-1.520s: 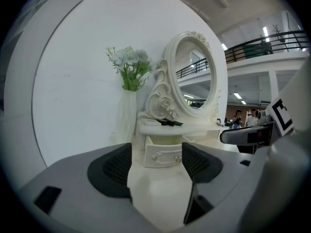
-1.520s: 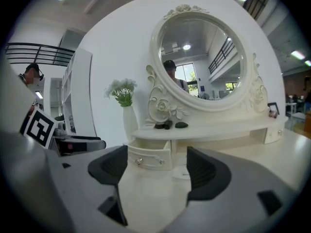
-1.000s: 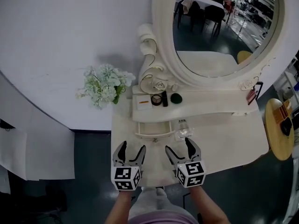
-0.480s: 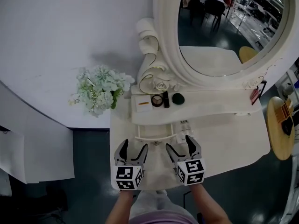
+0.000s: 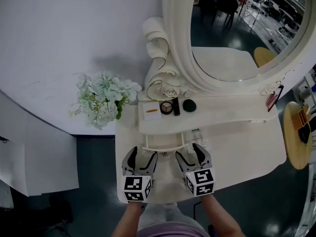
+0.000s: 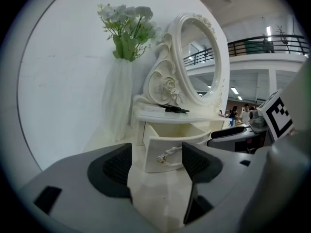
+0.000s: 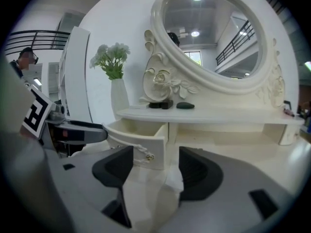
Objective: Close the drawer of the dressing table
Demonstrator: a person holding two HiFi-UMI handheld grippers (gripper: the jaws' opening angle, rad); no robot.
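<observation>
Cream-white curved wooden drawer (image 5: 165, 143) sits pulled out under the shelf, left gripper (image 5: 139, 154) wide and empty, right gripper (image 5: 189, 151) closing on nothing; risk: an off-centre push racks it so it jams, or drags the crumpled clear wrapper (image 7: 173, 180) along.

The dressing table (image 5: 247, 147) and drawer (image 6: 160, 148) are showing smooth, satin cream paint, while the mirror (image 5: 237, 28) is gleaming glassy.
</observation>
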